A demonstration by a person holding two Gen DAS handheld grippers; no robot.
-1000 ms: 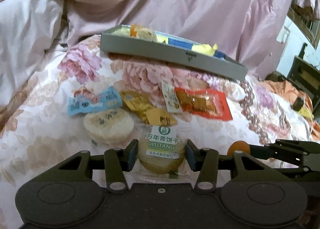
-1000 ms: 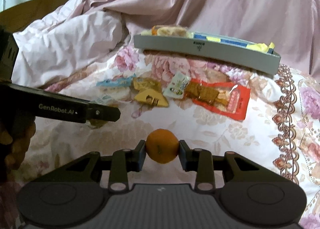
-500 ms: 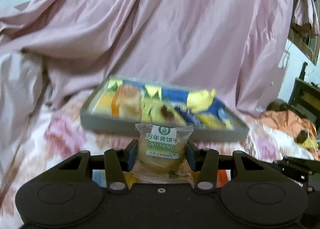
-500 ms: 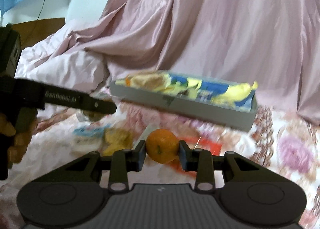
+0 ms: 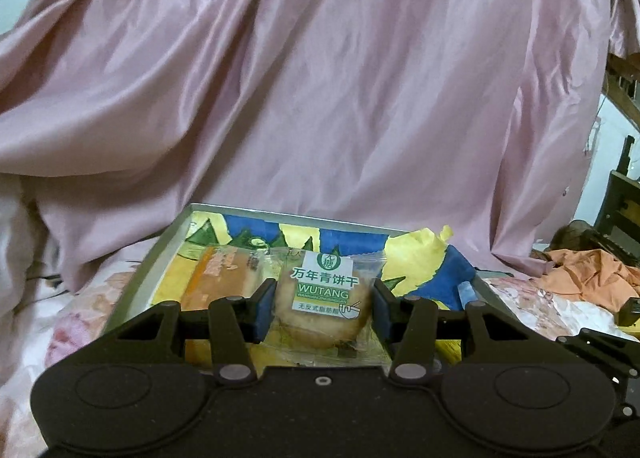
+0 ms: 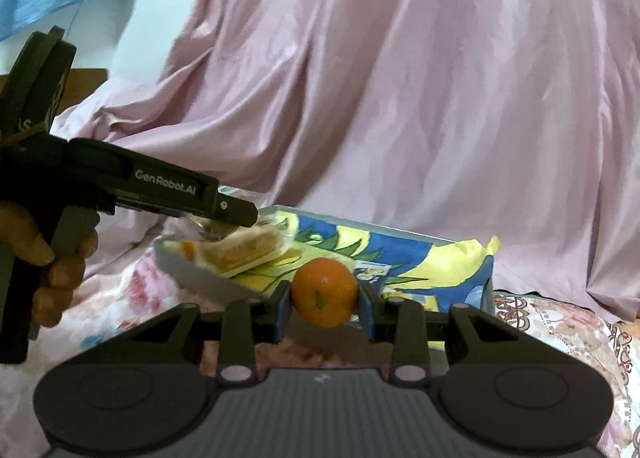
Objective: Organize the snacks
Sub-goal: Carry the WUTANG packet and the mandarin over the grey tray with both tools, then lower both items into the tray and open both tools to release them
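Observation:
My left gripper (image 5: 320, 308) is shut on a clear-wrapped round biscuit with a green WUTANG label (image 5: 325, 300) and holds it over the near part of the grey tray (image 5: 134, 282). The tray holds a blue and yellow printed bag (image 5: 416, 258) and an orange-wrapped pastry (image 5: 224, 278). My right gripper (image 6: 323, 304) is shut on a small orange mandarin (image 6: 323, 292), held just before the tray's (image 6: 192, 272) near wall. The left gripper's finger (image 6: 224, 208) shows at the left of the right wrist view, over the tray's left end.
Pink satin bedding (image 5: 340, 78) rises behind the tray. The floral bedspread (image 6: 568, 334) lies under and around it. An orange cloth (image 5: 592, 278) lies at the right. A hand (image 6: 60, 270) holds the left gripper's handle.
Both grippers have lifted off the bedspread and moved forward to the tray, carrying the biscuit and the mandarin. The loose snacks on the bedspread have dropped out of view.

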